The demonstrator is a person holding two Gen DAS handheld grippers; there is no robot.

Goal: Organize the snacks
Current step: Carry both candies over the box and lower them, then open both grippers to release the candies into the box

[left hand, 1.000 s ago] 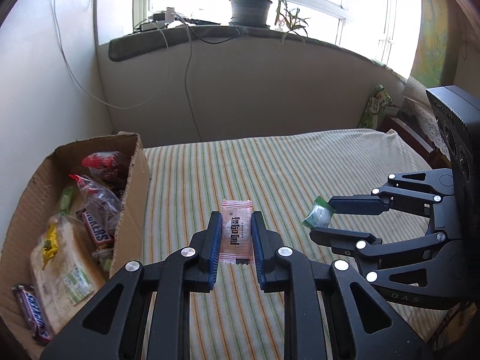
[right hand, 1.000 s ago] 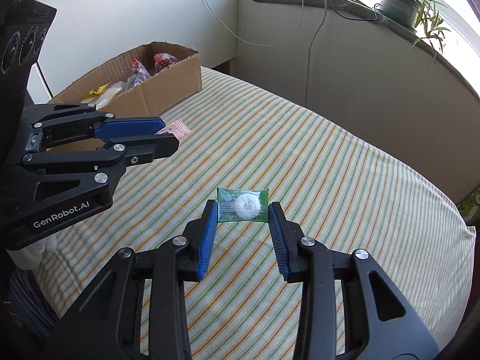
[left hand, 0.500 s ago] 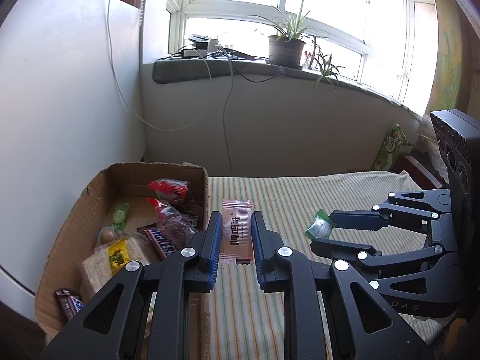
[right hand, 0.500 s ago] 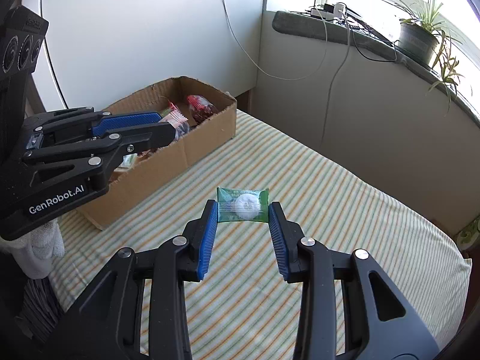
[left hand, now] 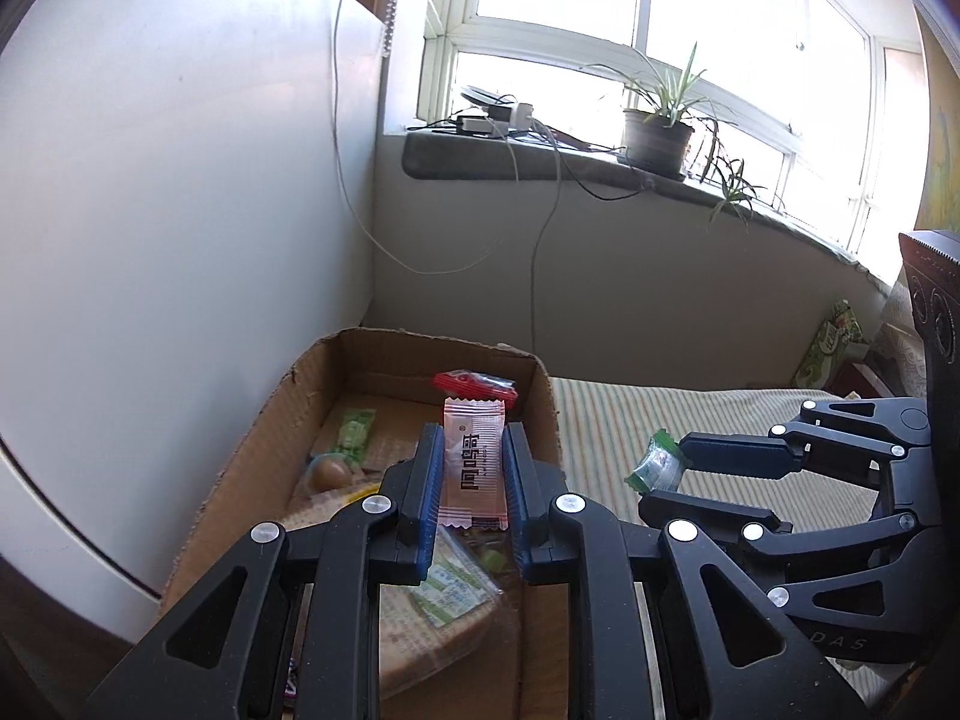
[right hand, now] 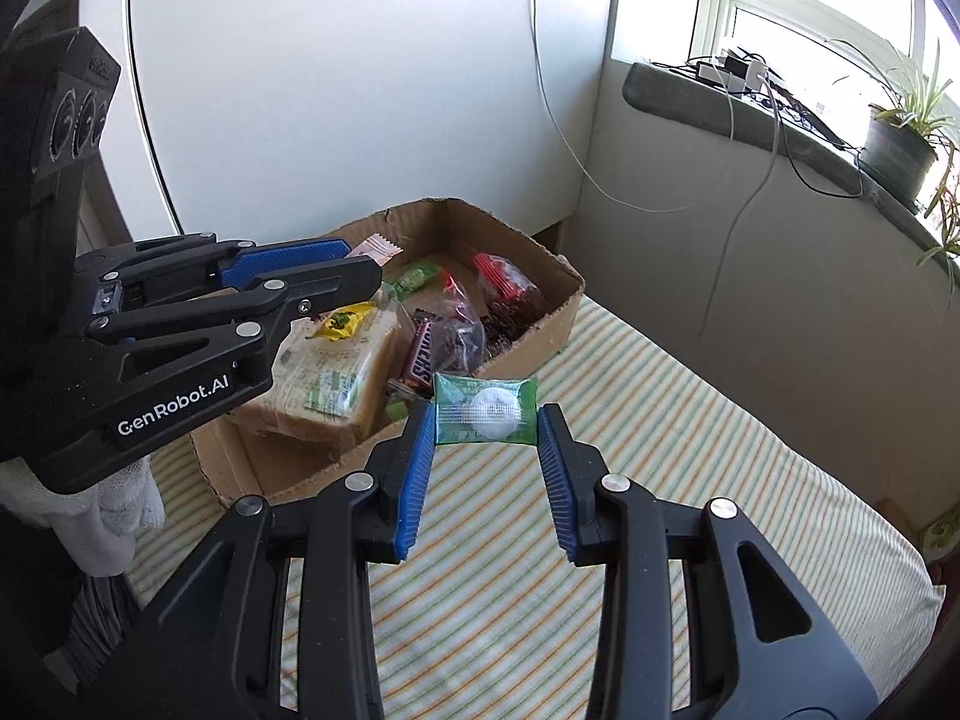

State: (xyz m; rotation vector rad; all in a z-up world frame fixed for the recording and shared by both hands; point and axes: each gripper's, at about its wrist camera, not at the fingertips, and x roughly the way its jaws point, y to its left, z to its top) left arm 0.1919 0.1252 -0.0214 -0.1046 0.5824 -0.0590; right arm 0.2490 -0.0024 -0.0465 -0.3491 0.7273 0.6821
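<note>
Left wrist view: the left gripper (left hand: 473, 450) is clamped on a pale pink flat plastic snack packet (left hand: 472, 463), pinched by its two long edges between the blue ribbed pads (left hand: 428, 498). The packet's long axis runs straight out along the fingers, its crimped far end pointing away from the camera. Bold black characters run lengthwise down it; I cannot read them. The packet hangs above the open brown cardboard box (left hand: 543, 384), over its interior near the right wall. Inside the box lie a red-wrapped sweet (left hand: 474, 385) by the far wall, a green-wrapped candy (left hand: 354, 433) towards the left wall, and a clear-bagged block of tan crackers (left hand: 438, 600) at the near end. To the right of the box, over the striped green-and-orange bedcover (left hand: 606, 414), the right gripper (left hand: 657, 471) pinches a small green wrapper.

Right wrist view: the right gripper (right hand: 486, 414) grips a green rectangular candy packet with a round white sweet showing (right hand: 486, 409), held by its short ends, its long axis crosswise between the fingers, face towards the camera. Its print is too blurred to read. It hangs just outside the box's (right hand: 564, 306) near right wall, above the bedcover (right hand: 660, 450). The left gripper (right hand: 360, 258), marked "GenRobot.AI", reaches over the box with the pink packet (right hand: 375, 247) poking out. A brown Snickers bar (right hand: 423, 348) lies in the box beside the cracker block (right hand: 336, 372).
</note>
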